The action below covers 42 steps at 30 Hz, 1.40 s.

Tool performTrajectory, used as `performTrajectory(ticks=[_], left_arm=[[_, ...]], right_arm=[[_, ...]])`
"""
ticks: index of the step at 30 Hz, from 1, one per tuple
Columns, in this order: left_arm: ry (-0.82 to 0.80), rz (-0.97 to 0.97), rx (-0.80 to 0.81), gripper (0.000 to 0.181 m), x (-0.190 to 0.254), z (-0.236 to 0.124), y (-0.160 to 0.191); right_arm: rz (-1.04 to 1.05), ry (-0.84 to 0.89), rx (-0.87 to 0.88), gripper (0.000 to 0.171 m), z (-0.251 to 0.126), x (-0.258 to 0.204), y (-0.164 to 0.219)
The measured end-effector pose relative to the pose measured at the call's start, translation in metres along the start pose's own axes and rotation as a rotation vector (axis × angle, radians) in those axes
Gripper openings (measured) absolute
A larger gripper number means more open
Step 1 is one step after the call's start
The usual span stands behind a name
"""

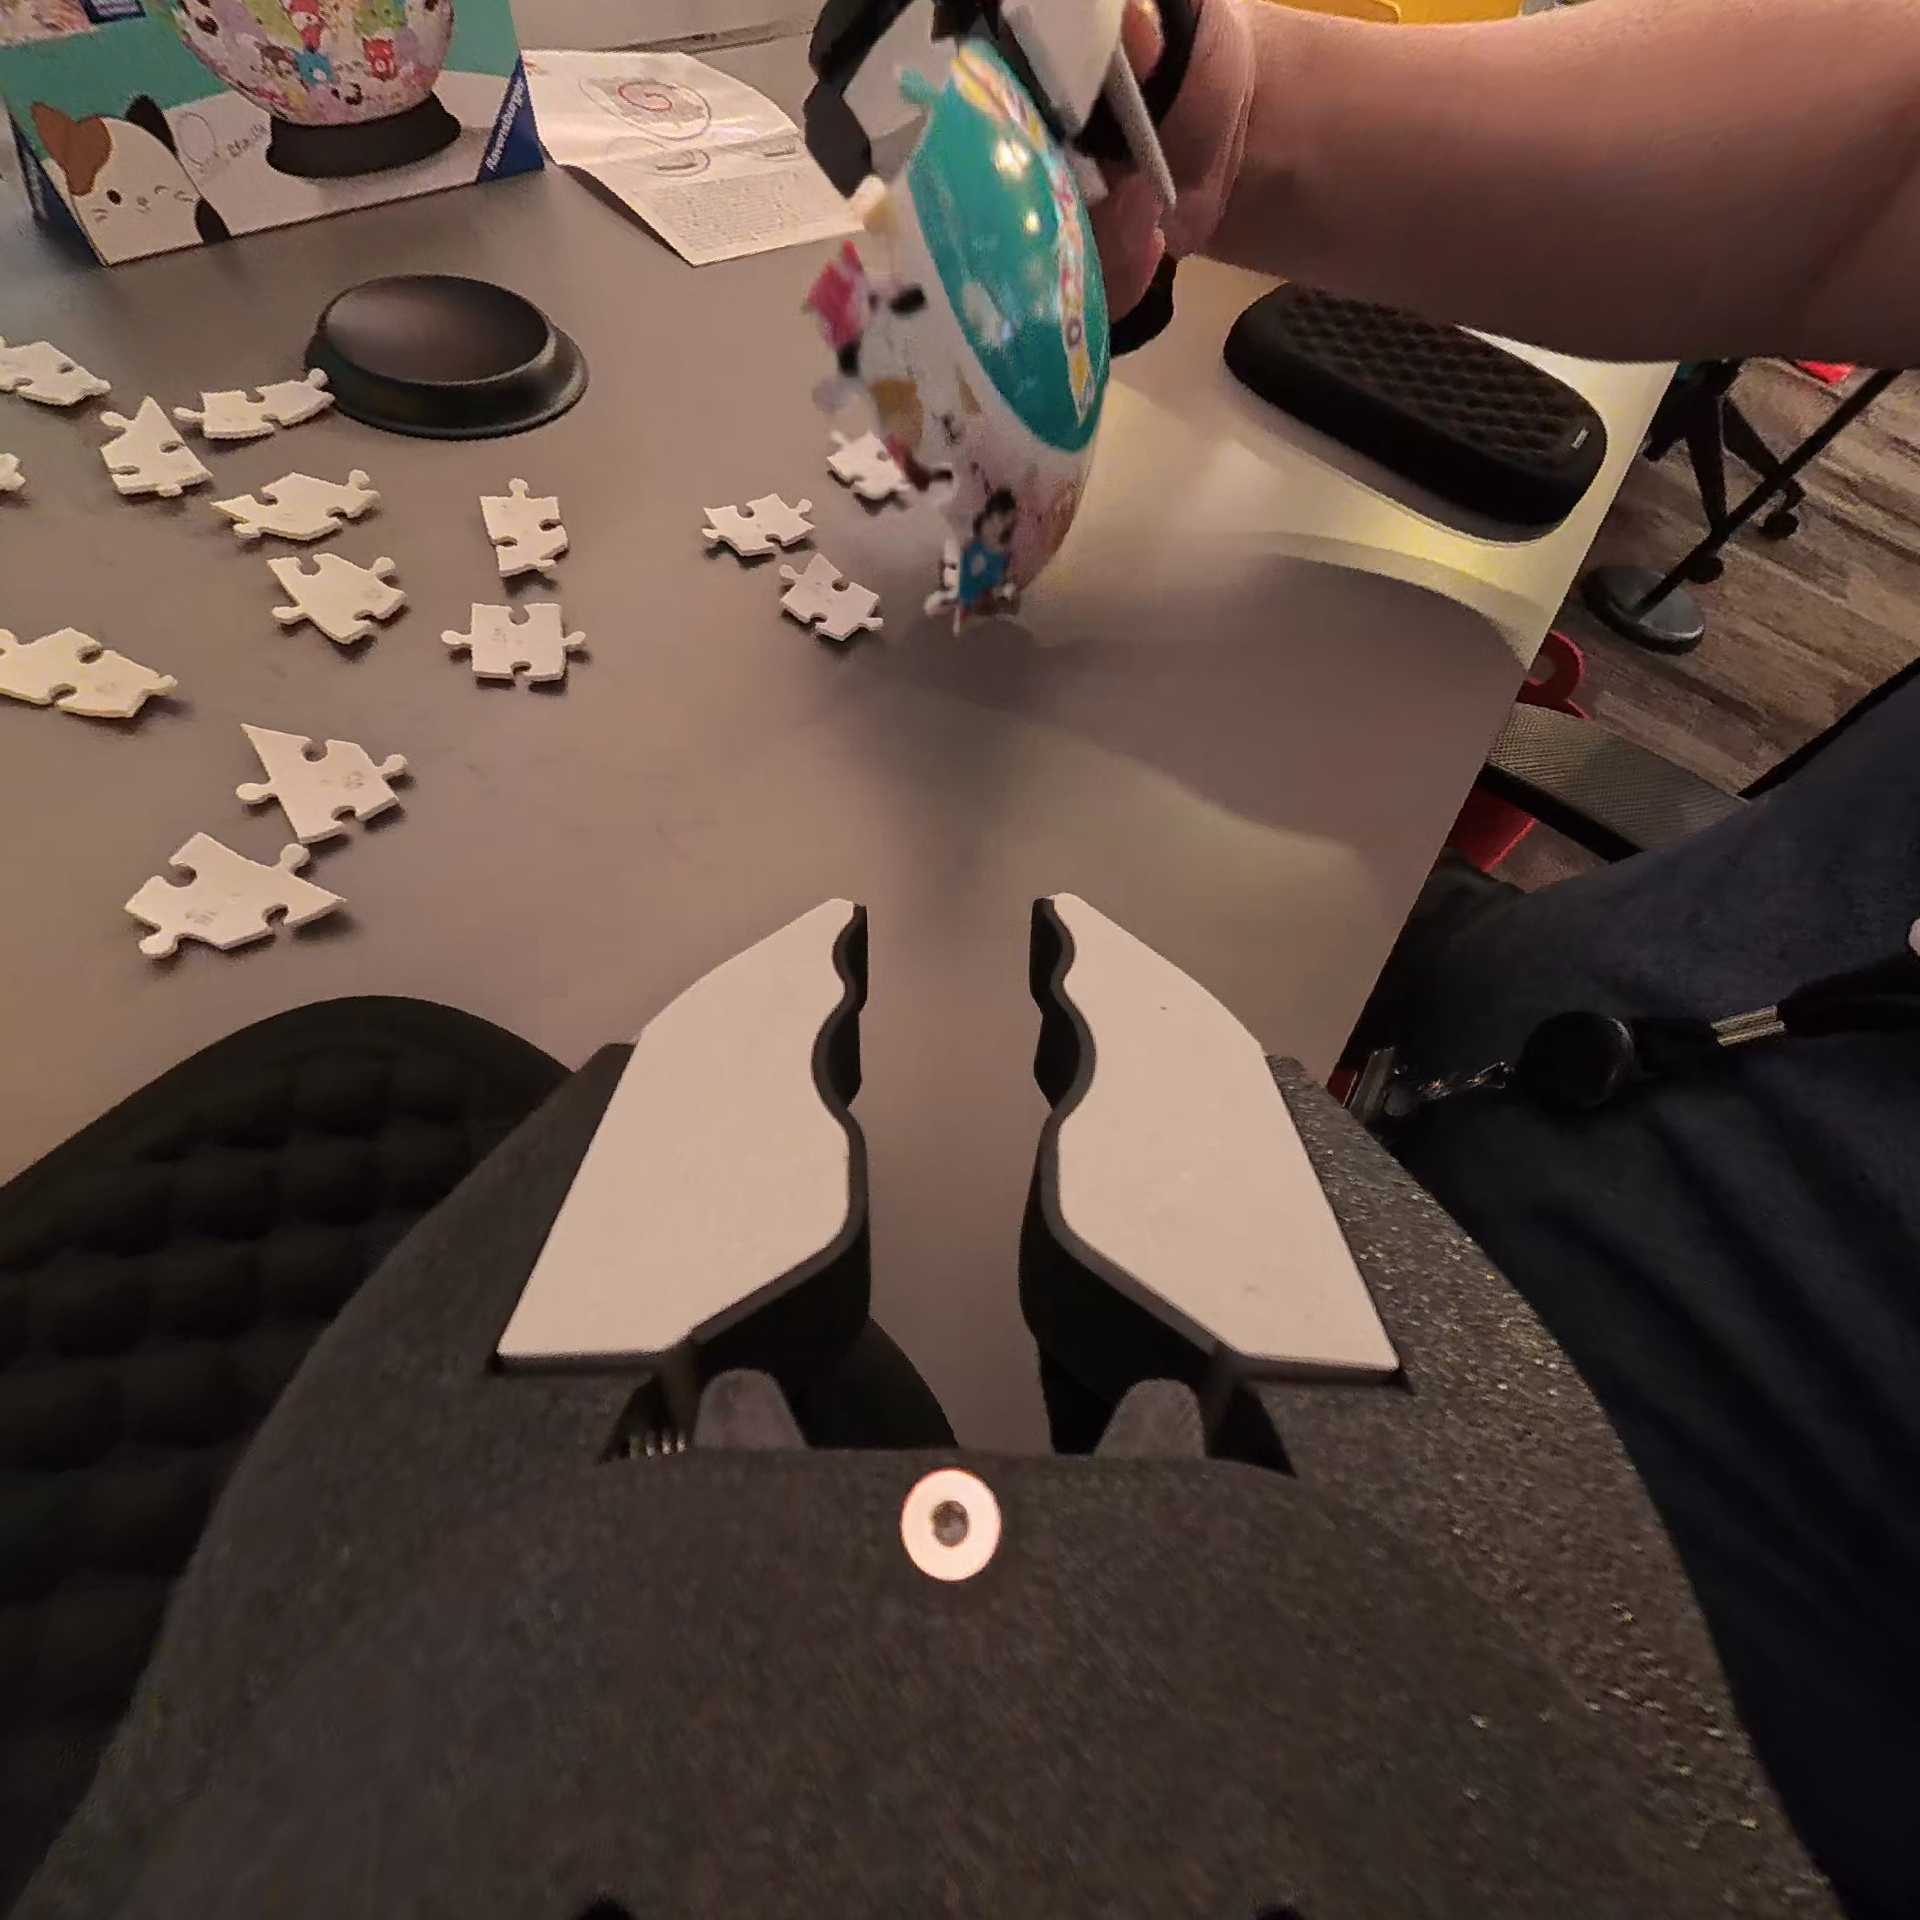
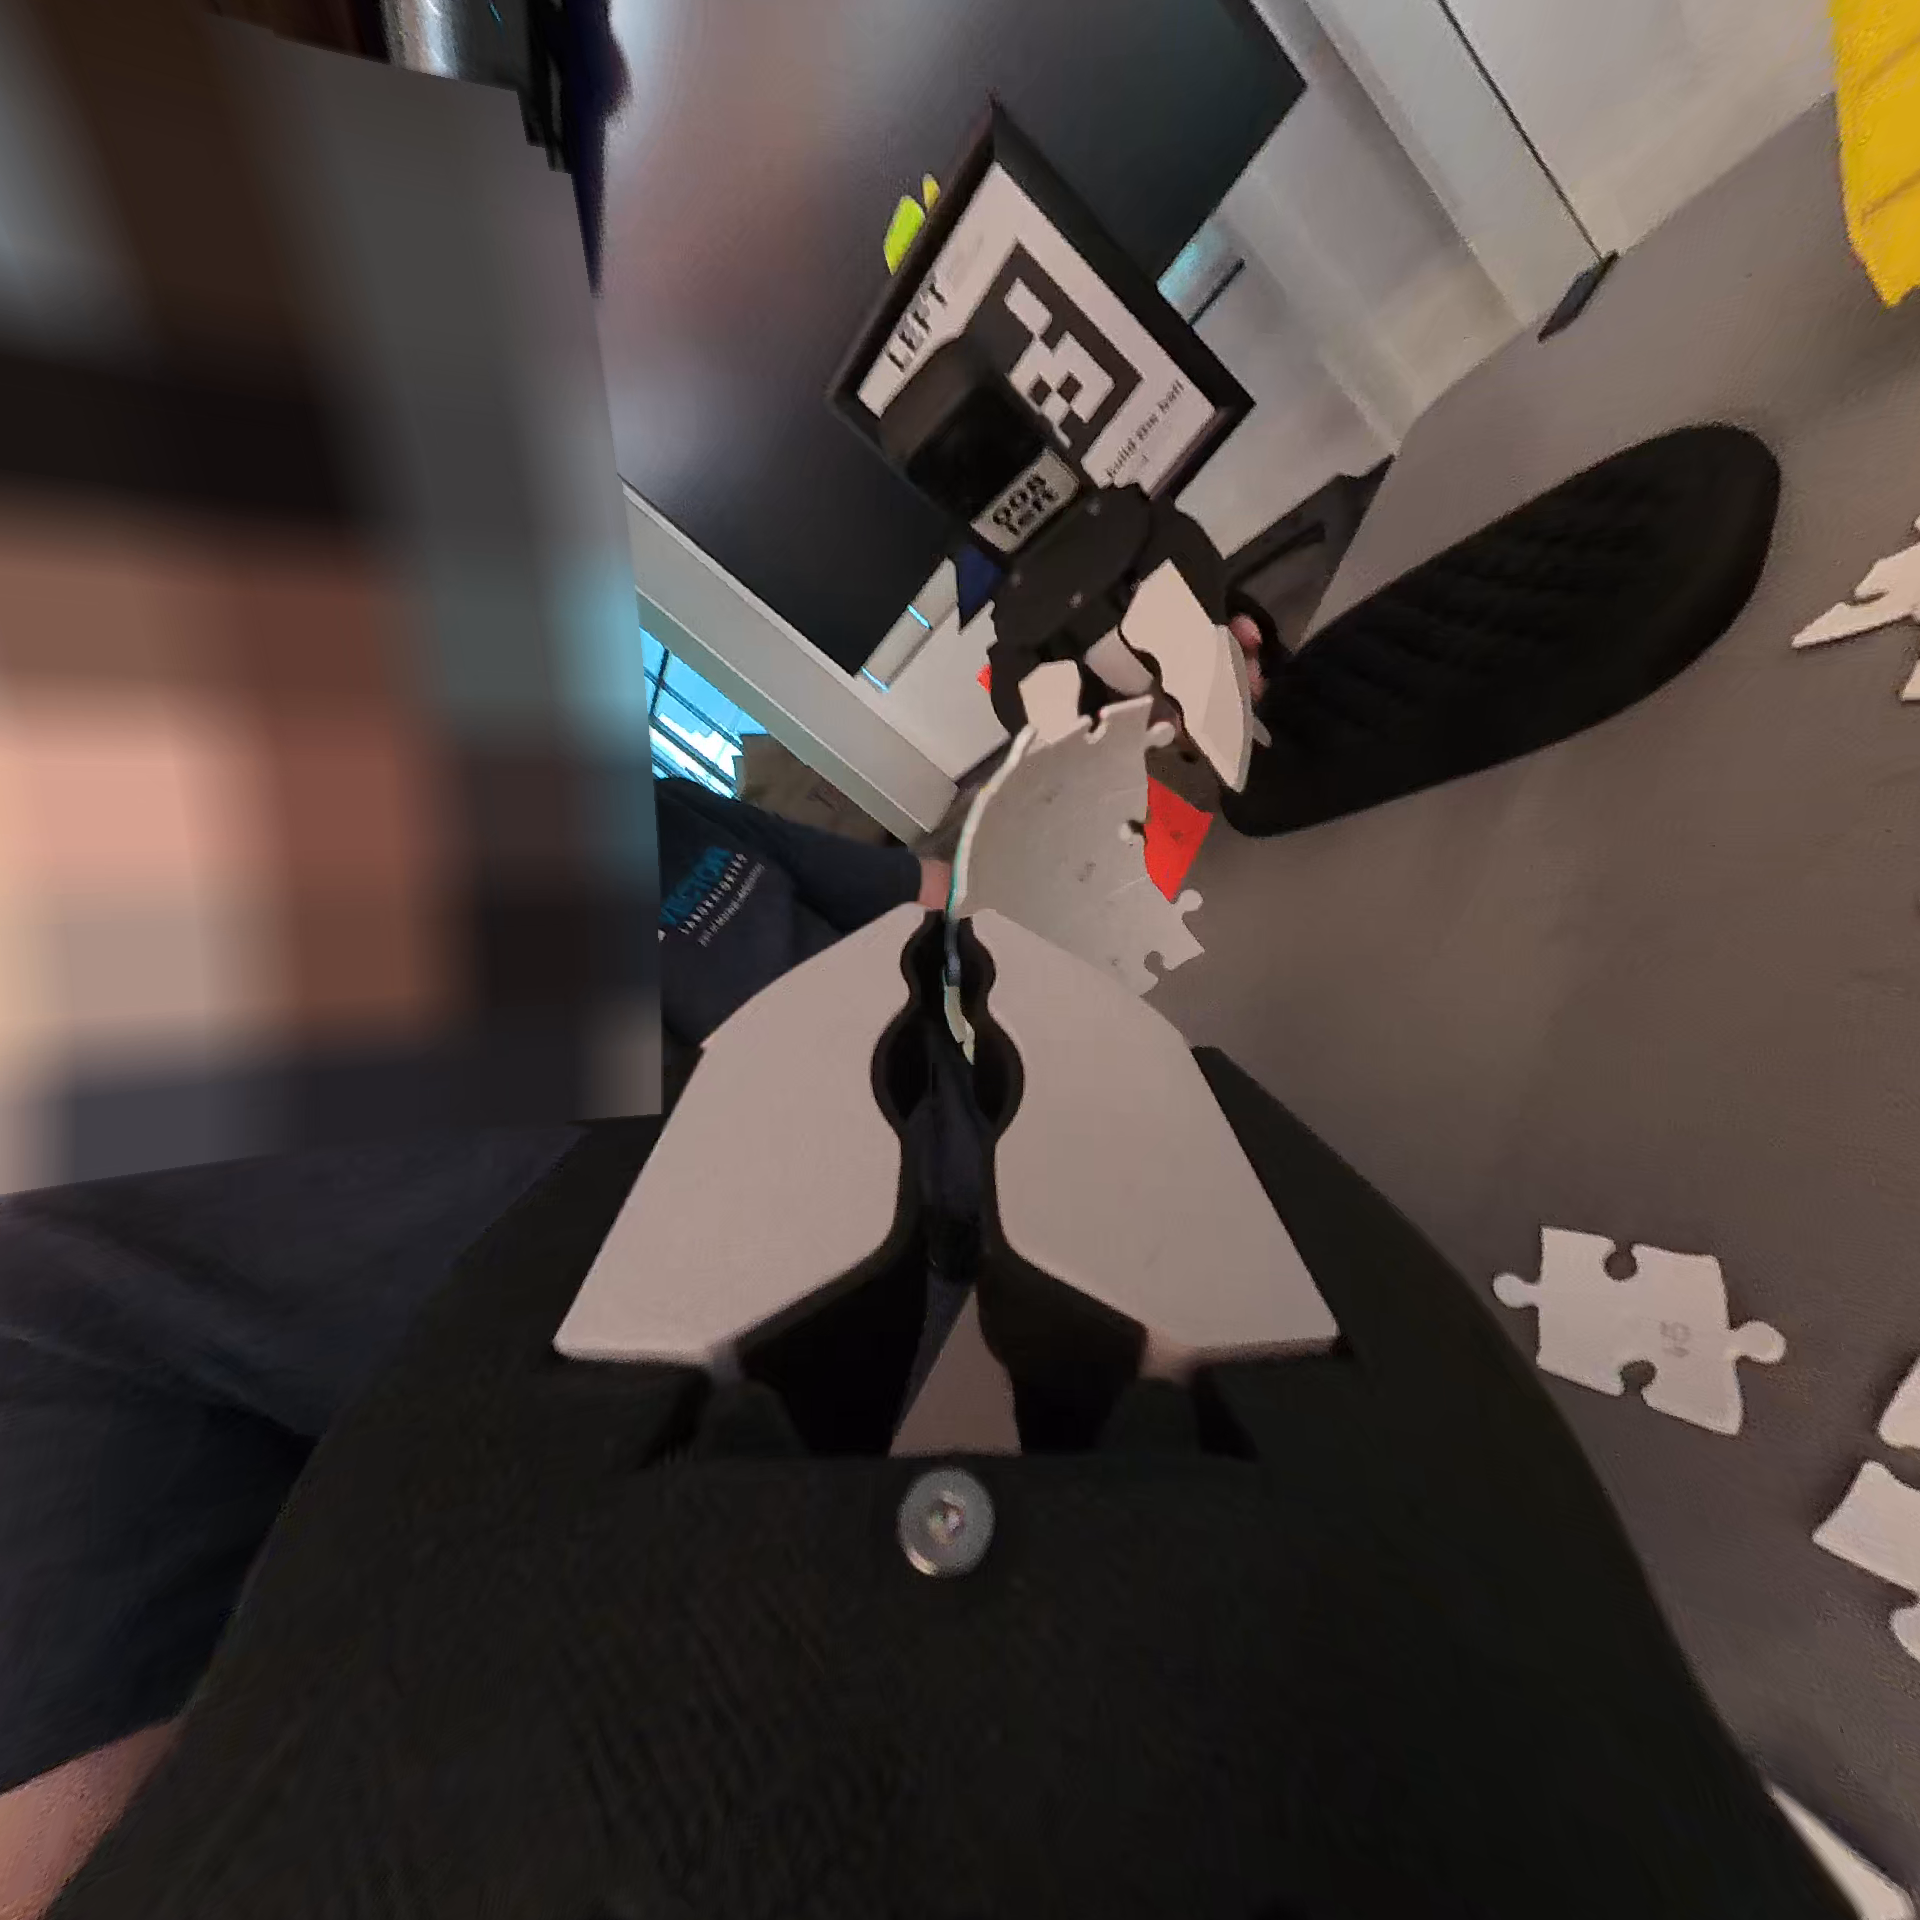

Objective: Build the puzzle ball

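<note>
Left gripper (image 1: 948, 925): jaws parted, nothing between them, low over grey table (image 1: 727, 748). Ahead-left of it, loose white puzzle pieces (image 1: 322, 774). Farther ahead, right gripper (image 2: 951, 940) clamped on rim of partial puzzle ball (image 1: 997, 343), held above table. Beyond, black stand (image 1: 447, 348).

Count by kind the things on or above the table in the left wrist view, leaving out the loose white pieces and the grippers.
Black wrist rests: 2
Black round stand: 1
Puzzle box: 1
Instruction sheet: 1
Partly built ball: 1, held above the table
Total: 6
</note>
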State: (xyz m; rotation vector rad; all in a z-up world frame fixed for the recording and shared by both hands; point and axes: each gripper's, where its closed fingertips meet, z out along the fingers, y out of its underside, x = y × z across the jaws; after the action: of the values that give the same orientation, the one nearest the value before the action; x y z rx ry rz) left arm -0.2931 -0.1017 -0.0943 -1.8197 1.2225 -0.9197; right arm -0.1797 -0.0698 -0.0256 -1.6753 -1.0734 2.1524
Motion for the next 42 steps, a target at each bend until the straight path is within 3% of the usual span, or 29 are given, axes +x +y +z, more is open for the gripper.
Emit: performTrajectory(ticks=[5, 18, 34, 42], left_arm=[[-0.008, -0.002, -0.003, 0.03, 0.0, -0.004, 0.001], [0.002, 0.004, 0.009, 0.03, 0.001, 0.0, -0.005], [-0.038, -0.034, -0.008, 0.03, 0.013, -0.012, 0.005], [-0.06, -0.041, 0.015, 0.03, 0.028, -0.013, -0.004]], right_arm=[[0.008, -0.036, 0.069, 0.003, -0.005, -0.003, -0.01], [-0.023, 0.022, 0.025, 0.003, -0.005, 0.001, -0.002], [-0.884, 0.434, -0.529, 0.003, 0.03, 0.023, 0.076], [-1.185, 0.517, -0.708, 0.003, 0.035, 0.04, 0.098]])
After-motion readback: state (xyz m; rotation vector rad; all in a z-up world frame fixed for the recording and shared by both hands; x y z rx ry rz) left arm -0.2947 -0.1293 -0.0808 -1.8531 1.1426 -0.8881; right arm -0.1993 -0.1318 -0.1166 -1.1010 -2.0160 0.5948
